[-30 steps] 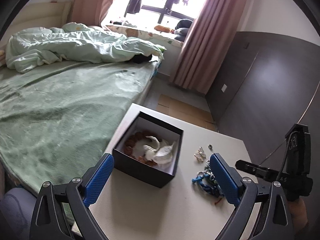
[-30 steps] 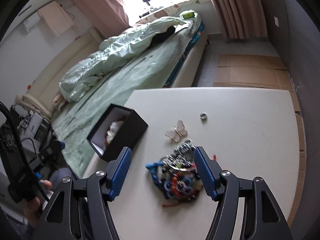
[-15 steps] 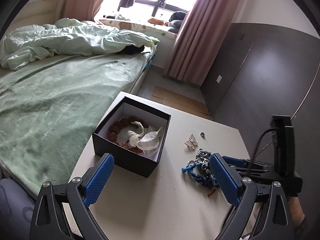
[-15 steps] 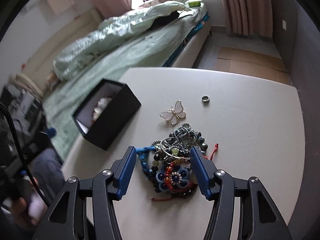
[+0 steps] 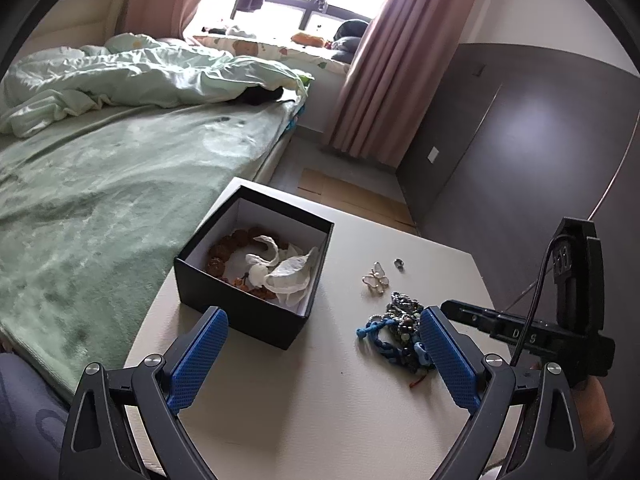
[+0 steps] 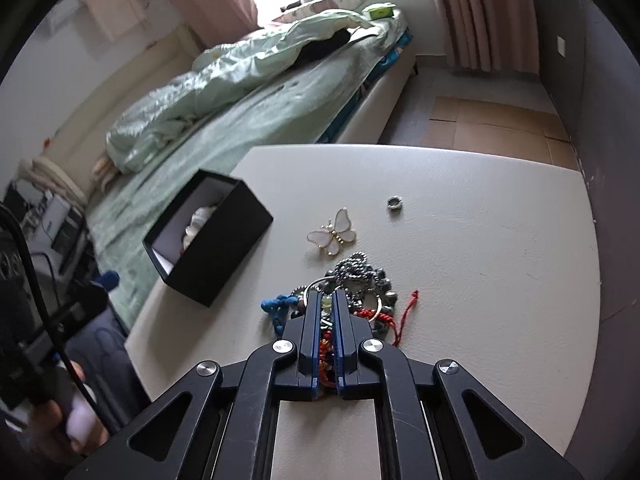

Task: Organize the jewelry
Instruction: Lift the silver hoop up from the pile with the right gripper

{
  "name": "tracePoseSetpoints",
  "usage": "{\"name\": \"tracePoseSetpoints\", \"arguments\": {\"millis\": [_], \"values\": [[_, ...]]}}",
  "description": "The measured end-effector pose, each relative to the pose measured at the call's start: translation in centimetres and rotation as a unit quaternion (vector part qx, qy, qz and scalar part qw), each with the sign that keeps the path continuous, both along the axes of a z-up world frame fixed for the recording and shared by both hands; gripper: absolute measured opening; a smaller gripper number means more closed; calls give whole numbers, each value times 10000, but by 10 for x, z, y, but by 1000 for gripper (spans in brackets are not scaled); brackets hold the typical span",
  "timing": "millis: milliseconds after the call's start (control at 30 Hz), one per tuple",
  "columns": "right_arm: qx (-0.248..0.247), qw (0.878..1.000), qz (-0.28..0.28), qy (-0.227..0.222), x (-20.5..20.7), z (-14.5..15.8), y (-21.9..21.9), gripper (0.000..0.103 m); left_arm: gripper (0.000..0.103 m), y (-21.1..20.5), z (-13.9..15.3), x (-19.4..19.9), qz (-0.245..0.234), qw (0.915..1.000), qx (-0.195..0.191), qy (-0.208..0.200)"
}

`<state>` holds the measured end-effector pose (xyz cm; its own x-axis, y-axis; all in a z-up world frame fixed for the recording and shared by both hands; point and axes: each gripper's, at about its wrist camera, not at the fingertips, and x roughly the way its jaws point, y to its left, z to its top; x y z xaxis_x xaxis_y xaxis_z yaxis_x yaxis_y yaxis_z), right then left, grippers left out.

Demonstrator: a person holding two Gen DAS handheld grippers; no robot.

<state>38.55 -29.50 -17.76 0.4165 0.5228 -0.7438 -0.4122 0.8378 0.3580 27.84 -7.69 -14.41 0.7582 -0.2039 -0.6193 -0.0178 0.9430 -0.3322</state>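
A tangled pile of bracelets (image 6: 352,284) lies on the white table (image 6: 480,264); it also shows in the left wrist view (image 5: 396,328). My right gripper (image 6: 327,300) is shut on part of the pile, with beads and red cord between its fingers. A butterfly brooch (image 6: 333,237) and a small silver ring (image 6: 395,203) lie beyond the pile. A black box (image 5: 256,264) with a brown bead bracelet and white tissue inside stands at the left; it also shows in the right wrist view (image 6: 212,240). My left gripper (image 5: 320,352) is open and empty, in front of the box.
A bed with green bedding (image 5: 100,168) runs along the table's left edge. A dark wall panel (image 5: 520,152) stands to the right. Cardboard sheets (image 6: 492,128) lie on the floor beyond the table.
My right gripper moved down onto the bracelet pile and shut on it. My left gripper drifted slightly and stayed open.
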Motion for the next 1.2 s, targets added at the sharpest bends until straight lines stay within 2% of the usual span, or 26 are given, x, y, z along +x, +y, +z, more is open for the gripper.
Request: {"name": "tracePoseSetpoints", "arguments": {"millis": [200,233,300,333,467,533,600,633,667,733,800,833,1200], "values": [[-13,10000,8,18,1,3,1,8,97,-4,-2,1,-60,10000,11,26],[-54,10000,60,48,1,3,5,12,97,-3,-2,1,-49,10000,13,32],[-230,9996,144,84,2,-1,15,54,97,-1,-3,1,-16,10000,-8,43],[-337,9993,154,36,1,-2,19,60,97,1,-4,1,3,10000,-21,46],[-524,9983,241,-8,4,-7,30,61,97,6,-4,1,57,10000,-29,63],[-595,9980,196,85,7,-13,31,60,97,8,-5,1,80,9999,-51,75],[-669,9974,152,197,12,-22,31,48,97,9,-6,1,89,9999,-77,97],[-691,9974,138,179,13,-22,31,46,97,9,-6,2,83,9999,-95,104],[-553,9981,153,245,14,-22,28,35,97,8,-6,2,71,9999,-104,103],[-267,9989,96,366,16,-22,19,29,97,5,-5,3,24,9999,-85,96],[-80,9993,65,367,15,-18,12,14,97,-2,-5,4,-62,9999,-65,80],[31,9993,38,374,14,-16,8,11,97,-7,-5,5,-123,9999,-45,73],[517,9971,-471,291,12,-3,-30,5,97,-44,-12,20,-539,9983,169,172]]}}
